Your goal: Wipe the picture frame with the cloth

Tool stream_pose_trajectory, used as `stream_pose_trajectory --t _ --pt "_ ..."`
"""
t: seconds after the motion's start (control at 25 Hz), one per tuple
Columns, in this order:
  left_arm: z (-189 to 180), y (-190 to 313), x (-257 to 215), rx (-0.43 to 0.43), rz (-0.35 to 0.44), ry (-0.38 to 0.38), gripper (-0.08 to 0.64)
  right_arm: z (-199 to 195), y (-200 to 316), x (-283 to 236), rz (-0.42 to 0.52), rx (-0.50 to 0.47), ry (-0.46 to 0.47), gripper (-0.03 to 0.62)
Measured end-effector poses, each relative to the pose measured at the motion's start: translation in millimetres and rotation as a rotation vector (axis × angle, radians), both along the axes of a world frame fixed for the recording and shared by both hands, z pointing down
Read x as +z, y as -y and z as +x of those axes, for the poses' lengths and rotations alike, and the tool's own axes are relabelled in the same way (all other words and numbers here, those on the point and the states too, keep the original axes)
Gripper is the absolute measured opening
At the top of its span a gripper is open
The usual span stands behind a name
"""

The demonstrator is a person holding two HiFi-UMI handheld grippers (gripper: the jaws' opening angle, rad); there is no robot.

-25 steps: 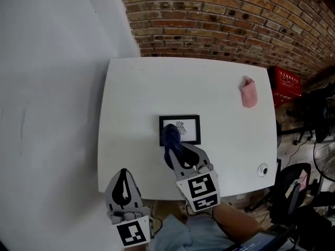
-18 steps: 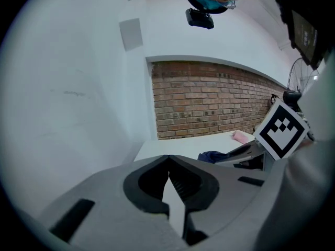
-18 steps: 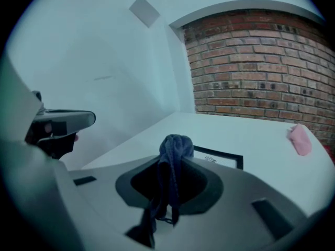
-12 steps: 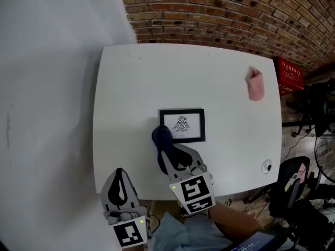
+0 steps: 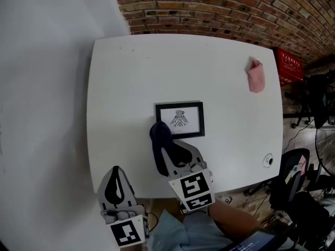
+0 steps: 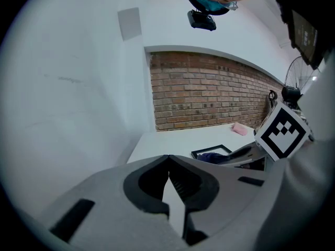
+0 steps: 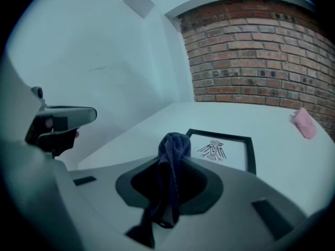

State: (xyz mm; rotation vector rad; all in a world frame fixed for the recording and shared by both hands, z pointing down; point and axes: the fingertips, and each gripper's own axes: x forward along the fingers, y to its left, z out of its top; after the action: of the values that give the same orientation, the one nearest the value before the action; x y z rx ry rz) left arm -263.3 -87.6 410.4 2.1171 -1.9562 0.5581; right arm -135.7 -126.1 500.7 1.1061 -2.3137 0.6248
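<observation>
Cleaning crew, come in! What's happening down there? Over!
Left gripper shut, empty. Right gripper shut on cloth, at near-left corner of picture frame. Pink bundle far off, nothing in the way. Over.

The bench point(image 5: 131, 77) has a smooth, matt white top. The cloth point(image 5: 159, 136) is dark blue fabric, soft and rumpled. The frame point(image 5: 180, 118) has a smooth black rim around a white sheet that looks like paper, printed with a black figure. The left gripper point(image 5: 115, 169) and right gripper point(image 5: 161, 146) look like matt grey plastic. The left one's fingers point(image 6: 180, 186) are ribbed on their inner faces. A pink cloth point(image 5: 256, 76) looks soft. Rough red brick point(image 5: 220, 9) meets a smooth, white painted wall point(image 5: 42, 88).
</observation>
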Motion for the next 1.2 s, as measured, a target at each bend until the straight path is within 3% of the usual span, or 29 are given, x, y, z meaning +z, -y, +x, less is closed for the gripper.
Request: stream_pose_trajectory --t 1.2 --pt "73.4 18.6 -4.0 0.162 0.001 0.020 0.009 77.8 0.9 4.7 -0.012 0.163 0.012 0.082"
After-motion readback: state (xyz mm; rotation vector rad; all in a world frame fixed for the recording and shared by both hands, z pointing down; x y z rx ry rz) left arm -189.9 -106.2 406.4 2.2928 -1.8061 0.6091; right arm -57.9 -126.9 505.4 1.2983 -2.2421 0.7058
